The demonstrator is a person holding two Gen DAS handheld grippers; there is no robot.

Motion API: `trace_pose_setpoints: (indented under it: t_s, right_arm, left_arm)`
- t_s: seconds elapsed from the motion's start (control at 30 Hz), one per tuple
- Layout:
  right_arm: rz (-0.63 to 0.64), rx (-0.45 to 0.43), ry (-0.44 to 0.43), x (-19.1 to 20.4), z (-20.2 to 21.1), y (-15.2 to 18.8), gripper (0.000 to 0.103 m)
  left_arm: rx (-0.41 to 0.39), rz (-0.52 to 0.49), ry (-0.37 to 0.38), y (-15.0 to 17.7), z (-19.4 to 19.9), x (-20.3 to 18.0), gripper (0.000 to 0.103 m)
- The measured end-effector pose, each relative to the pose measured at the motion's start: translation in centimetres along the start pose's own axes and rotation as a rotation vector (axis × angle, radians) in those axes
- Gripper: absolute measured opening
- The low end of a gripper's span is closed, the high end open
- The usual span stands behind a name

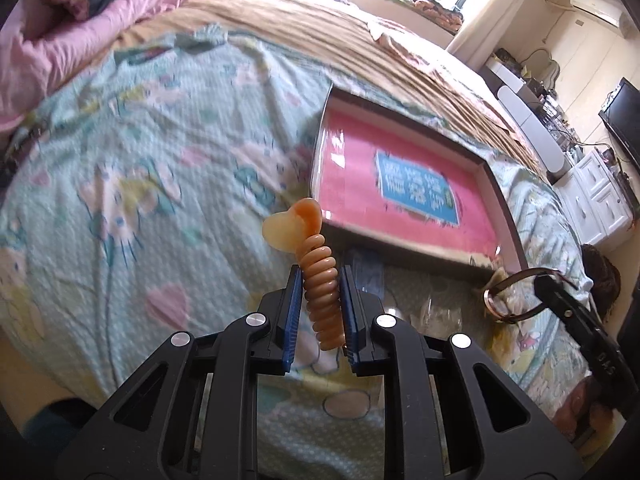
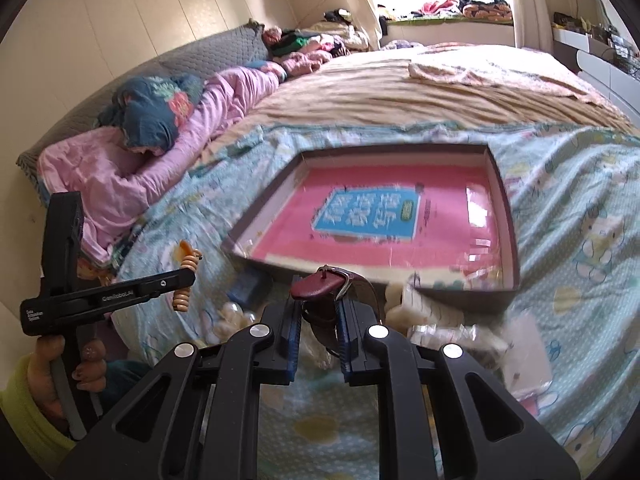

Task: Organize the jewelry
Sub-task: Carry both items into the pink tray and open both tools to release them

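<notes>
My left gripper [image 1: 320, 276] is shut on an orange coiled hair tie with a heart charm [image 1: 316, 280], held above the bed, just left of the shallow box. It also shows in the right wrist view [image 2: 185, 276]. My right gripper [image 2: 318, 304] is shut on a dark red leather watch strap with a buckle [image 2: 320, 292], near the box's front edge; it shows in the left wrist view as a ring-shaped band [image 1: 508, 296]. The dark-rimmed box [image 2: 514, 216] has a pink lining with a blue label [image 2: 368, 214].
Small clear packets and pale items [image 2: 432, 320] lie on the patterned bedsheet in front of the box, beside a blue item [image 2: 248, 286]. Pink bedding and pillows [image 2: 132, 160] lie at the left. A white dresser [image 1: 596, 192] stands past the bed.
</notes>
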State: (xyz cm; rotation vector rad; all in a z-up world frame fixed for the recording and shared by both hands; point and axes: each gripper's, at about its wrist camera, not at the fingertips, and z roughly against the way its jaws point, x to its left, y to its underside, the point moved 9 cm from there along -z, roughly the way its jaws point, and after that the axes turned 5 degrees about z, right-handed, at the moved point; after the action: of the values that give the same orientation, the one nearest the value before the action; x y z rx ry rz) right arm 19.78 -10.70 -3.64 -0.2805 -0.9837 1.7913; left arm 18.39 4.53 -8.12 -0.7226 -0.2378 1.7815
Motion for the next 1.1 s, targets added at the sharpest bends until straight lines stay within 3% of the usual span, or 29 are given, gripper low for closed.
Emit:
trace_pose_setpoints:
  t_s: [0.23, 0.43, 0.77, 1.1]
  right_arm:
    - [0.004, -0.089, 0.033, -1.7, 1.5, -4.2, 0.015]
    - [-0.013, -0.096, 0.077, -4.6, 0.9, -6.1, 0.015]
    - [-0.051, -0.032, 0.159, -9.7, -2.5, -5.8, 0.015]
    - [-0.096, 0.029, 0.205, -12.8, -5.5, -4.7, 0.015]
  left_arm:
    - [-0.03, -0.032, -0.016, -3.3, -0.4, -1.9, 0.012]
    - [-0.027, -0.067, -0.053, -5.0, -2.8, -3.6, 0.012]
    - [0.004, -0.113, -0.085, -6.3, -7.4, -5.8, 0.012]
    - [0.034, -0.131, -0.113, -6.0, -10.9, -5.4, 0.012]
